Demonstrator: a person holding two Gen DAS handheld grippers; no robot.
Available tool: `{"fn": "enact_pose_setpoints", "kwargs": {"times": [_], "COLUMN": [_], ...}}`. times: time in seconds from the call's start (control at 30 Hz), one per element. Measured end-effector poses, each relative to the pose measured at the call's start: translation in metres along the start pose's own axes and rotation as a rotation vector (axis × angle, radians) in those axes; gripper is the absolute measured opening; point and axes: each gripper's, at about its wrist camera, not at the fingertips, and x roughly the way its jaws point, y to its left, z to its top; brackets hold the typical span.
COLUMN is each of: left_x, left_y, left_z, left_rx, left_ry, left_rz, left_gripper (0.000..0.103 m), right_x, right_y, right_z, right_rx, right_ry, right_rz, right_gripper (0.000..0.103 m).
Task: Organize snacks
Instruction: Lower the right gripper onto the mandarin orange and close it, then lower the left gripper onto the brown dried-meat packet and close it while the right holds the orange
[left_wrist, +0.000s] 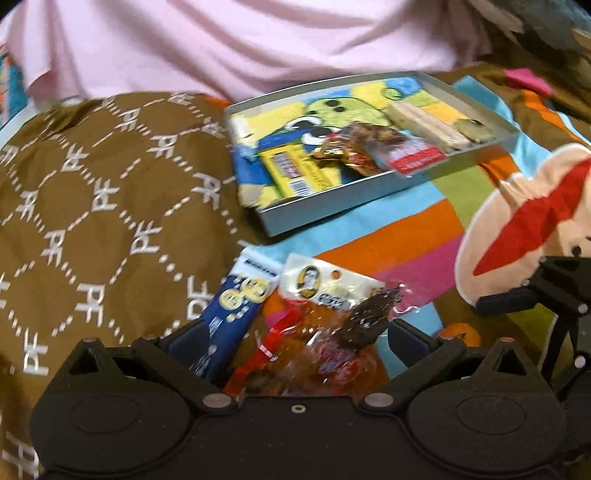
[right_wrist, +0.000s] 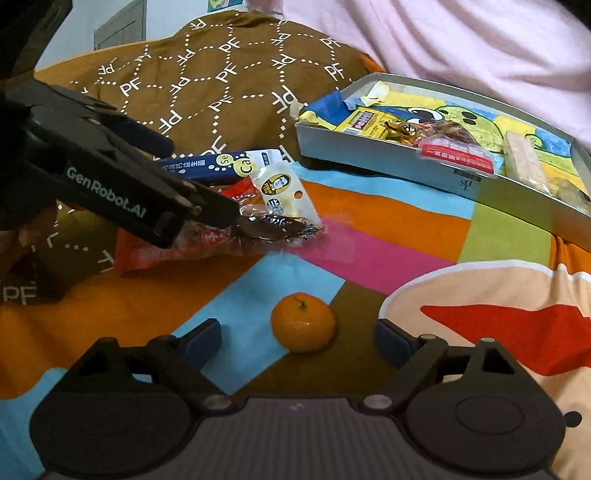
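Observation:
A shallow grey box (left_wrist: 461, 94) (right_wrist: 369, 153) lies on the bedspread with several wrapped snacks inside. My left gripper (left_wrist: 295, 338) is open over a pile of loose snacks: a blue stick pack (left_wrist: 240, 302) (right_wrist: 207, 166), a white-topped clear packet (left_wrist: 325, 288) (right_wrist: 284, 192) and a red-orange packet (left_wrist: 332, 369) (right_wrist: 177, 247). It also shows in the right wrist view (right_wrist: 207, 192), its fingers astride the pile. My right gripper (right_wrist: 299, 334) is open, with a mandarin (right_wrist: 303, 322) between its fingers on the bedspread. The mandarin also peeks out in the left wrist view (left_wrist: 460, 332).
The bedspread (right_wrist: 388, 221) has bright colour blocks. A brown quilted cushion (left_wrist: 103, 206) (right_wrist: 221, 81) lies left of the box. A peach and red cartoon patch (left_wrist: 517, 229) (right_wrist: 498, 317) is at the right. A person in a pink shirt (left_wrist: 240, 40) sits behind the box.

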Motion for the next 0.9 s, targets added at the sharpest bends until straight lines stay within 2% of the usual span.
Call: {"fn": "enact_pose_setpoints", "kwargs": {"times": [0.13, 0.23, 0.3, 0.37, 0.57, 0.77, 0.9], "left_x": [0.007, 0.011, 0.014, 0.015, 0.023, 0.030, 0.035], "left_y": [-0.007, -0.012, -0.014, -0.015, -0.018, -0.025, -0.033], "left_z": [0.003, 0.004, 0.005, 0.005, 0.005, 0.007, 0.008], "left_rx": [0.077, 0.106, 0.118, 0.127, 0.167, 0.237, 0.294], "left_ry": [0.022, 0.031, 0.037, 0.042, 0.092, 0.131, 0.179], "left_rz": [-0.054, -0.079, -0.091, -0.110, -0.158, -0.192, -0.179], "left_gripper": [0.102, 0.102, 0.102, 0.101, 0.088, 0.081, 0.073], "right_x": [0.005, 0.006, 0.006, 0.006, 0.005, 0.005, 0.005], "right_y": [-0.006, -0.008, -0.008, -0.008, -0.017, -0.033, -0.034], "right_z": [0.000, 0.002, 0.003, 0.004, 0.005, 0.007, 0.006], "right_rx": [0.006, -0.004, -0.018, -0.042, -0.085, -0.050, -0.049], "right_ry": [-0.001, -0.011, -0.005, 0.009, 0.037, 0.049, 0.050], "right_rz": [0.029, 0.041, 0.033, 0.024, 0.008, -0.016, -0.022], "right_gripper": [0.081, 0.062, 0.045, 0.041, 0.041, 0.041, 0.041]}}
